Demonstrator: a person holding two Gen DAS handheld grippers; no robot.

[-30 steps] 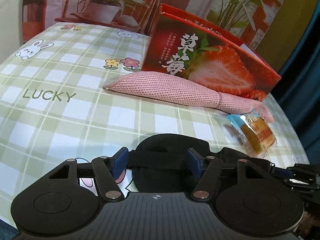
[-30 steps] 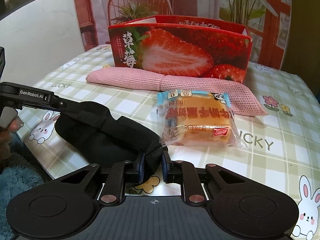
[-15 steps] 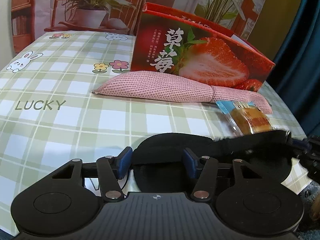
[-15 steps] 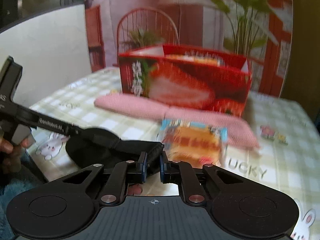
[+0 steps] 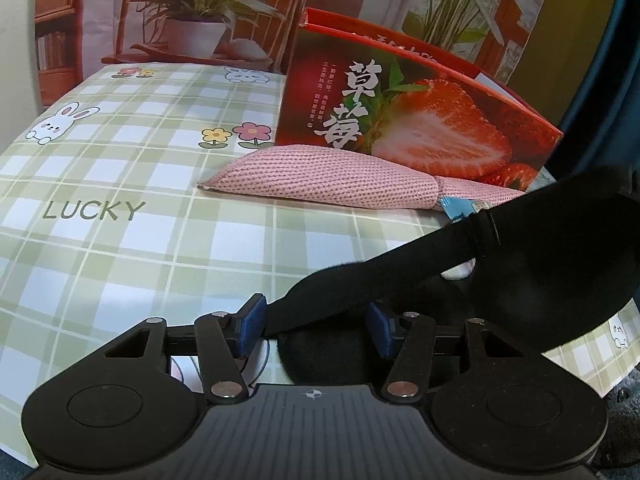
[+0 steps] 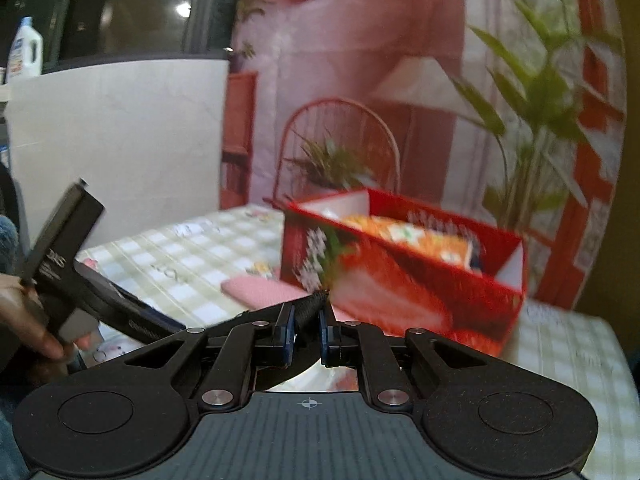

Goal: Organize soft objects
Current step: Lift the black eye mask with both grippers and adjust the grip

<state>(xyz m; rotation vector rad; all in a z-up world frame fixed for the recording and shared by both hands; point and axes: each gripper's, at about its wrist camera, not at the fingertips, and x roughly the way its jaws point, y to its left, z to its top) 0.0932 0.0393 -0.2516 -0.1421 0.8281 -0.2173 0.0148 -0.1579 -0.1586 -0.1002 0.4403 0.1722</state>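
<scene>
A black eye mask (image 5: 560, 272) hangs stretched between both grippers. My left gripper (image 5: 314, 330) is low over the table edge, its pads closed on the mask's near part and strap (image 5: 400, 264). My right gripper (image 6: 307, 334) is shut on the mask's other end (image 6: 311, 310), raised above the table and tilted. The lifted half of the mask fills the right of the left wrist view. A pink knitted pouch (image 5: 328, 176) lies in front of the red strawberry box (image 5: 420, 120), which stands open-topped (image 6: 400, 280) beyond my right gripper.
A blue-edged snack packet (image 5: 460, 206) peeks out behind the mask beside the pouch. Orange packets (image 6: 412, 240) sit inside the box. The green checked tablecloth (image 5: 120, 140) is bare to the left. A hand (image 6: 24, 320) holds the left gripper's handle.
My right gripper rose and rolled with the mask's end, lifting that half off the table and drawing the strap taut. The raised mask now covers most of the snack packet. My left gripper stayed put.
</scene>
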